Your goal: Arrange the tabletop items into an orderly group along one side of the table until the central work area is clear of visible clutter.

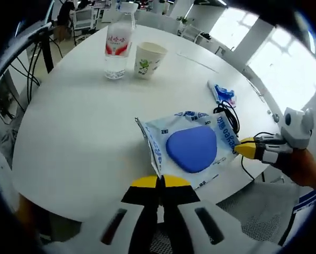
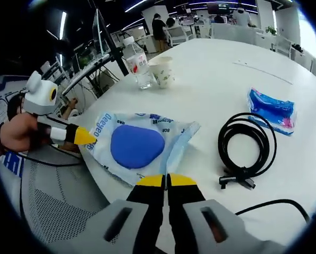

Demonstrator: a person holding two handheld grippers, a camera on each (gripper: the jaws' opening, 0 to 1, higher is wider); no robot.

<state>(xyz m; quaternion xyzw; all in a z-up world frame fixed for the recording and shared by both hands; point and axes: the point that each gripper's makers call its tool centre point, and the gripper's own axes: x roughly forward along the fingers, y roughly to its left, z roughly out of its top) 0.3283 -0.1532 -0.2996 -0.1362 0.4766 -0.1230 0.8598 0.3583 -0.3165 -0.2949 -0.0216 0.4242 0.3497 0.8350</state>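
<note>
In the left gripper view, the left tongs (image 1: 159,185) are clamped on the near edge of the blue-and-white packet (image 1: 192,146), which lies on the white surface (image 1: 83,121); the right tongs (image 1: 241,148) pinch its far side. A water bottle (image 1: 118,47) and paper cup (image 1: 148,60) stand together well beyond. In the right gripper view, the right tongs (image 2: 165,182) grip the packet's (image 2: 134,145) edge, with a coiled black cable (image 2: 246,143) just beside and a small blue pack (image 2: 271,110) farther off.
</note>
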